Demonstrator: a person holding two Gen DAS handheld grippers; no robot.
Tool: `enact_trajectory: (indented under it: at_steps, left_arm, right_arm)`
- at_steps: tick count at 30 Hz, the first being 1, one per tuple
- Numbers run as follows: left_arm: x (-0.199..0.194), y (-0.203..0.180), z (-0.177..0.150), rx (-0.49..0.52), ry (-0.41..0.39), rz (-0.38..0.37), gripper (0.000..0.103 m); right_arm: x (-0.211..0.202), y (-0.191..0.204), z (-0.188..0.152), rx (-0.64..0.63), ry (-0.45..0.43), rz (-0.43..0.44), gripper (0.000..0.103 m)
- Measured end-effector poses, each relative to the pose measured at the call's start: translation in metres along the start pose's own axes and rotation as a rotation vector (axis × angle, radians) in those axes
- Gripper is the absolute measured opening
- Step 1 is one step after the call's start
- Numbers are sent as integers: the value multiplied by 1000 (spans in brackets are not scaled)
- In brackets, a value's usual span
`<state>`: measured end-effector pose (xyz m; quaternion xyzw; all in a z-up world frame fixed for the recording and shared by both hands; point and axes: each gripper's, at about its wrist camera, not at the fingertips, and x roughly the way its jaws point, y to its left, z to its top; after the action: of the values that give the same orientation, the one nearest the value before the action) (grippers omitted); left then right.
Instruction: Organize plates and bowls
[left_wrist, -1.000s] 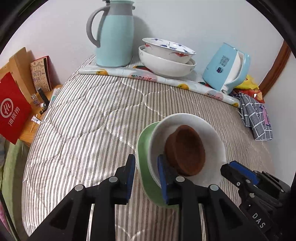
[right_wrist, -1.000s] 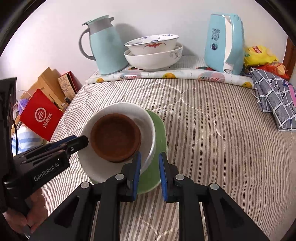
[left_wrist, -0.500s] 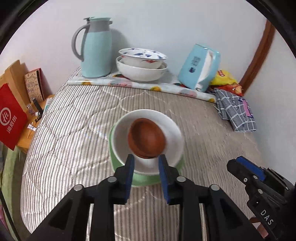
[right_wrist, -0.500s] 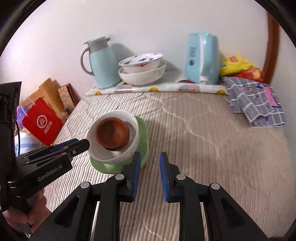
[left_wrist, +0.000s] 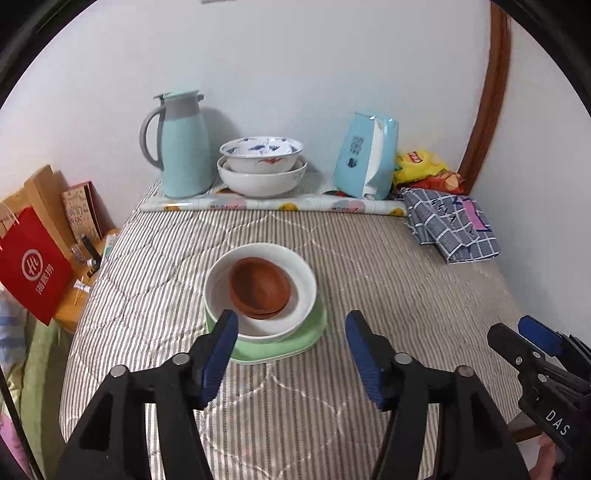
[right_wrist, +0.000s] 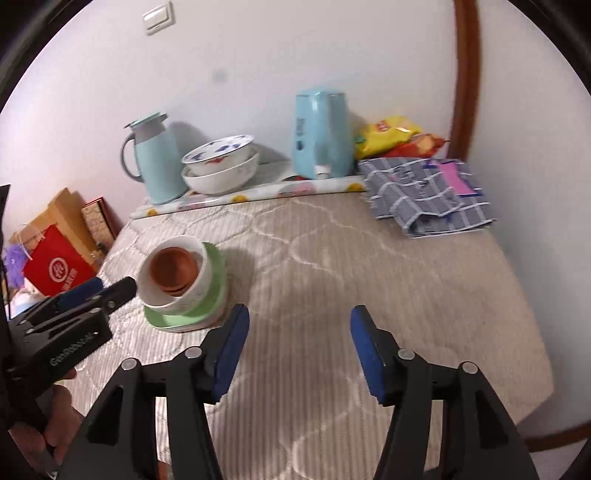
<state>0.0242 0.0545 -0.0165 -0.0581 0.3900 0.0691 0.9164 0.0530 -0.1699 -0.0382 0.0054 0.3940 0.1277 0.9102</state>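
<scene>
A stack rests on the striped bed: a brown bowl (left_wrist: 259, 288) inside a white bowl (left_wrist: 301, 275) on a green plate (left_wrist: 303, 341). The same stack shows in the right wrist view, brown bowl (right_wrist: 171, 266), white bowl (right_wrist: 199, 288), green plate (right_wrist: 214, 295). My left gripper (left_wrist: 291, 345) hovers just in front of the stack, its jaws opening and nothing between them. My right gripper (right_wrist: 299, 345) hangs over bare bedding to the right of the stack, jaws opening, holding nothing. Two more nested bowls (left_wrist: 262, 168) sit at the back.
At the back stand a light blue jug (left_wrist: 181, 147), a blue tissue box (left_wrist: 365, 158) and snack bags (left_wrist: 424, 166). A checked cloth (left_wrist: 450, 229) lies at the right. A red bag (left_wrist: 33, 266) and boxes stand off the bed's left edge.
Both grippers let go of the green plate, pulled back and up from the stack, and their jaws spread wide. The stack now rests on the bed.
</scene>
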Motion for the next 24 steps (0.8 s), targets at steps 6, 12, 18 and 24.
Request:
enact_trajectory:
  at_steps: [6,12,18,24]
  left_arm:
    - [-13,-16,0,27,-26,15,69]
    - [-22,-24,-3,38,-39,12,71]
    - [-26,-27,-5,43,-43,15,74]
    - [-30,-29,-6,50,-51,22,75]
  right_arm:
    - [-13,-19,-4,41,-13,-1,62]
    - [-22,-27,-8,44,-19,-41,70]
    - [-34,-30,-8,47,-62,-70,89]
    - [-32,-32,-8,57,-51,-75,90]
